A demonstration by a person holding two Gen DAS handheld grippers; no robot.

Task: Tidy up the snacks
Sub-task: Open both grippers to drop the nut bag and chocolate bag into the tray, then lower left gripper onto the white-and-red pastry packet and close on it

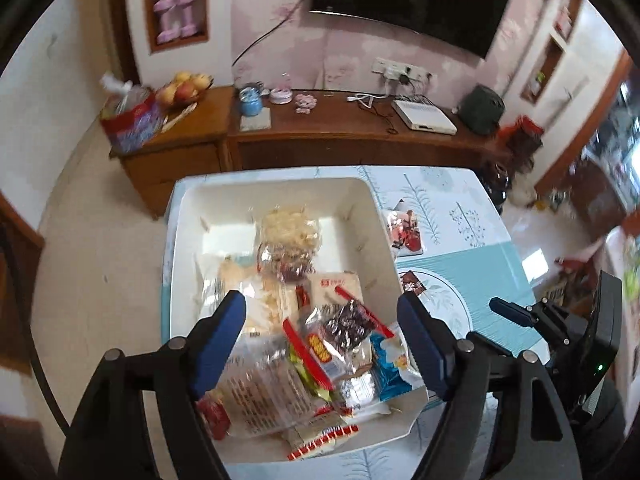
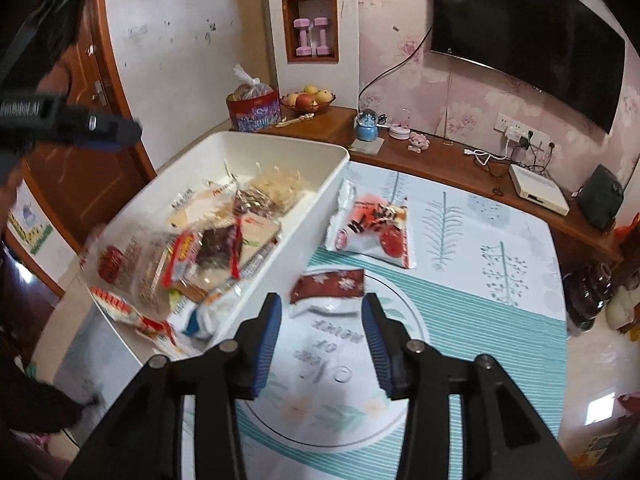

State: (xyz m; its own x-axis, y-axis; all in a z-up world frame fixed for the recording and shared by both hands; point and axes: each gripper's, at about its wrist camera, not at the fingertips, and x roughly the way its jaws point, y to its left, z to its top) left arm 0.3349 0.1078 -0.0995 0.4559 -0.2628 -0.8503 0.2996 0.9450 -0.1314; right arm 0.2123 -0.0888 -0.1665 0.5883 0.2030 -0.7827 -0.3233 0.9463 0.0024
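A white bin [image 1: 360, 204] [image 2: 304, 208] holds several wrapped snacks. My left gripper [image 1: 320, 312] is open and empty, hovering above the snacks in the bin. On the table to the right of the bin lie a dark red snack packet [image 2: 328, 285] [image 1: 412, 282] and a larger white-and-red packet [image 2: 372, 230] [image 1: 406, 232]. My right gripper [image 2: 322, 312] is open and empty, just short of the dark red packet. It also shows in the left wrist view [image 1: 508, 310]. The left gripper shows in the right wrist view [image 2: 108, 130].
The table [image 2: 480, 280] has a teal and white patterned cloth. Behind it stands a wooden cabinet [image 1: 320, 128] with a fruit bowl [image 2: 307, 100], a red bag [image 2: 253, 110], a blue globe [image 2: 367, 128] and a white box [image 2: 538, 188]. A TV [image 2: 524, 36] hangs above.
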